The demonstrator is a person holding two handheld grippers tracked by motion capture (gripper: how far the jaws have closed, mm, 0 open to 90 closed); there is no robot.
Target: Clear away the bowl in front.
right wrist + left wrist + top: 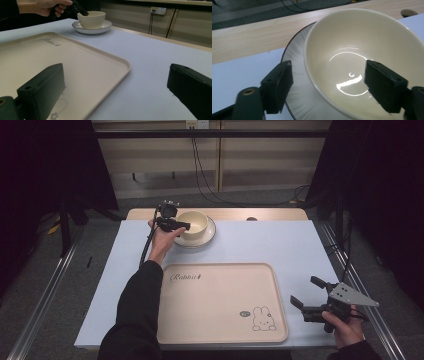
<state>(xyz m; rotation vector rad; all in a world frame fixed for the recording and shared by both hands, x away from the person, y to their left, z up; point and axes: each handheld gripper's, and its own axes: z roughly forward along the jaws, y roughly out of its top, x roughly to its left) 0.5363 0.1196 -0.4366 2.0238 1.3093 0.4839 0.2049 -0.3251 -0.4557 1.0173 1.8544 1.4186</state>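
My left claw (181,226) is at the far side of the surface (280,245), reaching the cream bowl (193,224) that stands on a white plate with a dark rim (209,236). In the left gripper view its jaws stand apart and straddle the bowl's (362,57) near wall: one jaw hangs inside the bowl, the other outside over the plate (297,75). I see a gap between each pad and the wall, so nothing is pinched.

My right claw (309,296) sits at the near right corner of the surface, just beside the right edge of the cream tray with the rabbit drawing (220,302). Its jaws are spread wide with nothing between them. In the right gripper view they frame the tray's (75,65) corner and the pale blue surface (150,65), with the bowl (91,19) and plate (100,28) far off beyond the tray and my left hand (47,6) at the bowl's rim.
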